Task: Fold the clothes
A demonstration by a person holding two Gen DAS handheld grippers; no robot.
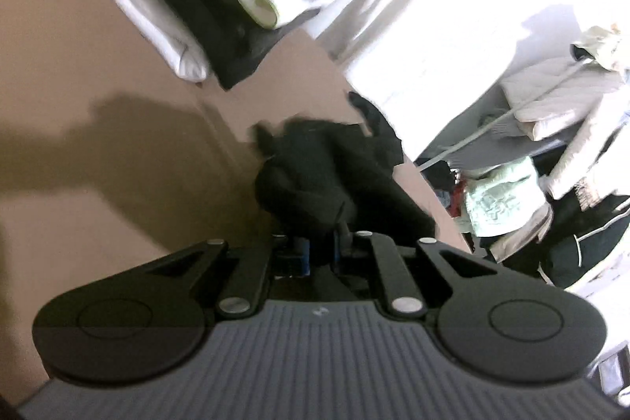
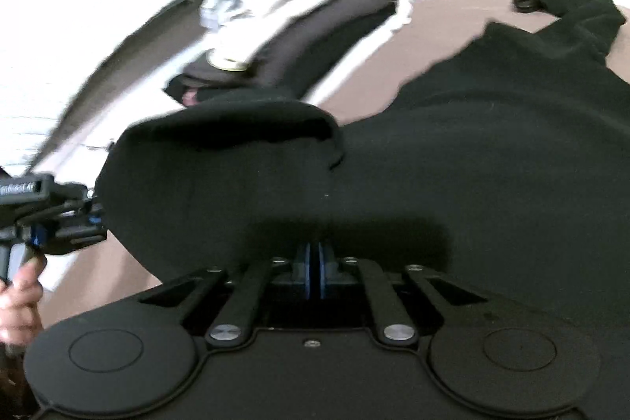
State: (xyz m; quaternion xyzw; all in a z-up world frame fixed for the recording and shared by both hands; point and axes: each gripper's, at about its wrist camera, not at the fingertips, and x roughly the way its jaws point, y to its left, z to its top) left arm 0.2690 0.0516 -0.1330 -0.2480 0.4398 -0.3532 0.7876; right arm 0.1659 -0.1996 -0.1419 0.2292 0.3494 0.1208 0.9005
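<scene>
**Both hand-held grippers clamped on the black garment, views blurred**

Both wrist views were motion-smeared; background detail was mostly unreadable. The left hand-held gripper (image 1: 315, 250) had its fingertips buried in bunched cloth of the black garment (image 1: 327, 176), so the pads themselves were hidden; the linkage sat drawn in, pinching that cloth. The rest of the garment hung crumpled ahead of it over the brown surface (image 1: 98, 105).

The right hand-held gripper (image 2: 315, 262) had blue pads pressed together on the garment's near edge, which covered the tips. In the right view the black garment (image 2: 472, 144) lay spread across the brown surface (image 2: 413, 38), with one flap lifted and curled over at left. The left hand-held gripper (image 2: 94, 219) entered at the left frame edge, nose against that flap, its grip point hidden behind the cloth. A bare hand (image 2: 19, 298) held its handle, cut off by the frame.

A stack of folded clothes (image 1: 165, 6) sat at the far end of the surface, blurred.
</scene>
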